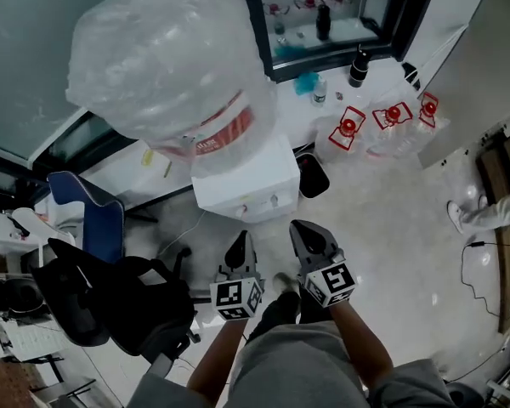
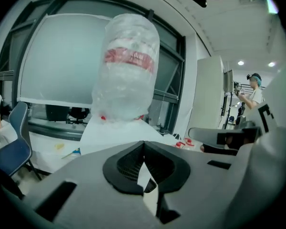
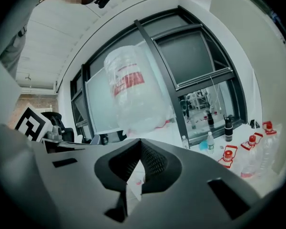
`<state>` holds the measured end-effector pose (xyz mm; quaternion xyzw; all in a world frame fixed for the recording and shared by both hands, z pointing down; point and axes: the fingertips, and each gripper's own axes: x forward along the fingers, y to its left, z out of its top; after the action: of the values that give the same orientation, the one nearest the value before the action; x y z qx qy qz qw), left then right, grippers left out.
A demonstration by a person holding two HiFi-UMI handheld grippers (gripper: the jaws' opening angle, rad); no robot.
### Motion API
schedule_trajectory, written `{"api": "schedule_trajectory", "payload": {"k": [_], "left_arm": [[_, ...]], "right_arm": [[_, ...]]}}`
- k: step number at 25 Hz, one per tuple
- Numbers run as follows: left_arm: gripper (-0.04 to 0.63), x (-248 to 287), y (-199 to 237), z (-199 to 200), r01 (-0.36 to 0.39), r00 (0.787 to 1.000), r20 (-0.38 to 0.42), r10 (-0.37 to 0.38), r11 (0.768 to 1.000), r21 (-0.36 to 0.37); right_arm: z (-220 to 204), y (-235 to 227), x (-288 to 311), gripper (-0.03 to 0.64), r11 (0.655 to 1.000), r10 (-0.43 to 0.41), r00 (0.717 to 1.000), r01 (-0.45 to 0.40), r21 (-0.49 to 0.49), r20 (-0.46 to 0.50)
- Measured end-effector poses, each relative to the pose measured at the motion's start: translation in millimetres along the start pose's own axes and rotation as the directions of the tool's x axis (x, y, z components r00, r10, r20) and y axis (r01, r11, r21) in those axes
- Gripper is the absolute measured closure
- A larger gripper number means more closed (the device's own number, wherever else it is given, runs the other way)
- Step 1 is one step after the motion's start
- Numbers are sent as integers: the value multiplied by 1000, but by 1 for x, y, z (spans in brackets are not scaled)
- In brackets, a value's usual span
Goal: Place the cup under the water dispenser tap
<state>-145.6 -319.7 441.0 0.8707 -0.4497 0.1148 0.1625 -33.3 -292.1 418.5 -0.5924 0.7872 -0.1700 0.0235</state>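
Note:
The water dispenser (image 1: 242, 185) is a white box topped by a large upturned bottle (image 1: 166, 58) wrapped in clear plastic, with a red label. It stands just ahead of both grippers. In the head view my left gripper (image 1: 240, 245) and right gripper (image 1: 308, 232) are side by side below it, both pointing at its front. The left gripper (image 2: 144, 144) is shut with nothing between its jaws. The right gripper (image 3: 141, 142) is shut too and holds nothing. The bottle (image 2: 128, 66) fills the middle of the left gripper view and shows in the right gripper view (image 3: 133, 89). No cup is in any view.
A blue chair (image 1: 89, 219) and a black office chair (image 1: 110, 304) stand at the left. Plastic bottles with red caps (image 1: 391, 121) sit on the floor to the dispenser's right, below a window. A person (image 2: 251, 92) stands further off at the right.

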Motion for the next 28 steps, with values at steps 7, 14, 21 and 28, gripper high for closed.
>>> {"api": "schedule_trajectory", "payload": {"k": [7,14,21,28], "left_arm": [[586,-16,-34,87,114,988,92,-121,991,72],[586,-30,-62,157,171,963,187,-193,977,128],[586,-41,-75,187,189,944,240,-225,968,165],[586,-41,-76,191,195,943,241,-231,967,163]], "right_arm": [[76,19,-9,607,998,61,997,-60,-24,55],[142,31,-21,607,991,120,984,-111,-73,132],[168,34,-27,607,986,157,975,-145,-84,156],[165,34,-28,607,987,155,976,-146,-67,152]]}}
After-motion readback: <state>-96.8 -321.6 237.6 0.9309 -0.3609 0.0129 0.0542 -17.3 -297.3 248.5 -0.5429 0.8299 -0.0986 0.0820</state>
